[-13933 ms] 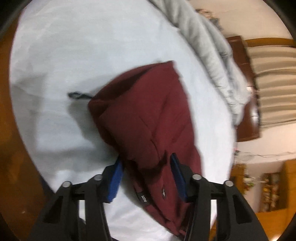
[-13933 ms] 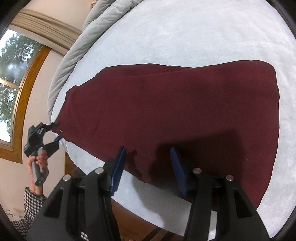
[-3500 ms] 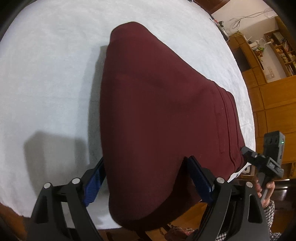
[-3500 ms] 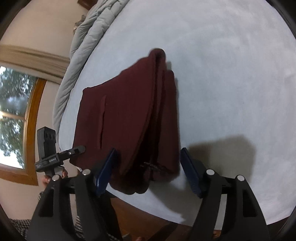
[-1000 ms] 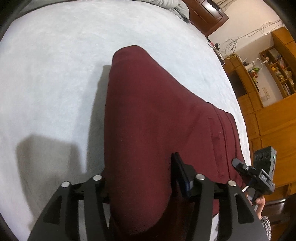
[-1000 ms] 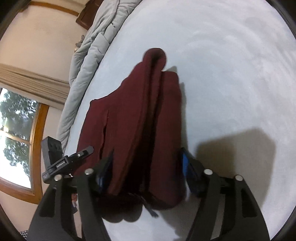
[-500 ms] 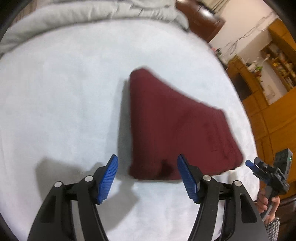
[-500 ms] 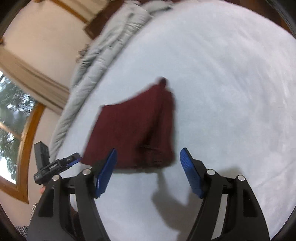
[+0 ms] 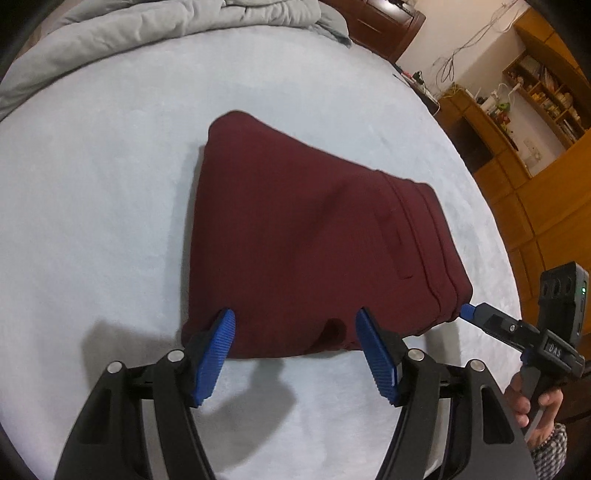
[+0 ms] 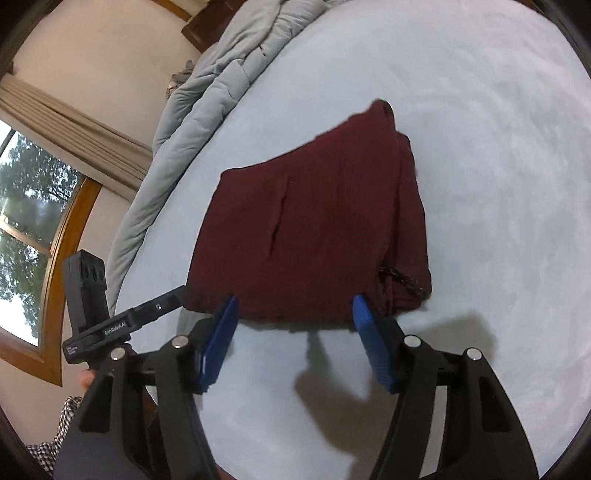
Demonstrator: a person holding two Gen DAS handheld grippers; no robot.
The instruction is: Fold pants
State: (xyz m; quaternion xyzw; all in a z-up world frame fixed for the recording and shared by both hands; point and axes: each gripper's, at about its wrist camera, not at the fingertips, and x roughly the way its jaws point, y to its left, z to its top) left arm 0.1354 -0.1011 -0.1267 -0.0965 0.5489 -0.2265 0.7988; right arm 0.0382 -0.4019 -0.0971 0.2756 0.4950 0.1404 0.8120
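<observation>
The dark red pants (image 9: 306, 240) lie folded in a compact stack on the pale blue bed sheet (image 9: 92, 184). My left gripper (image 9: 293, 332) is open and empty, its blue pads just at the stack's near edge. In the right wrist view the pants (image 10: 317, 229) show their layered edges and a drawstring at the right. My right gripper (image 10: 293, 317) is open and empty, hovering at the stack's near edge. Each gripper shows in the other's view, at the stack's corner: the right one (image 9: 476, 314) and the left one (image 10: 173, 295).
A grey duvet (image 9: 129, 29) is bunched along the far side of the bed, also seen beside the window (image 10: 207, 92). Wooden cabinets and shelves (image 9: 535, 110) stand beyond the bed. The bed edge lies close below both grippers.
Both grippers have let go of the pants and opened. They pulled back, then came close to the stack's near edge again. The folded stack rests flat on the sheet.
</observation>
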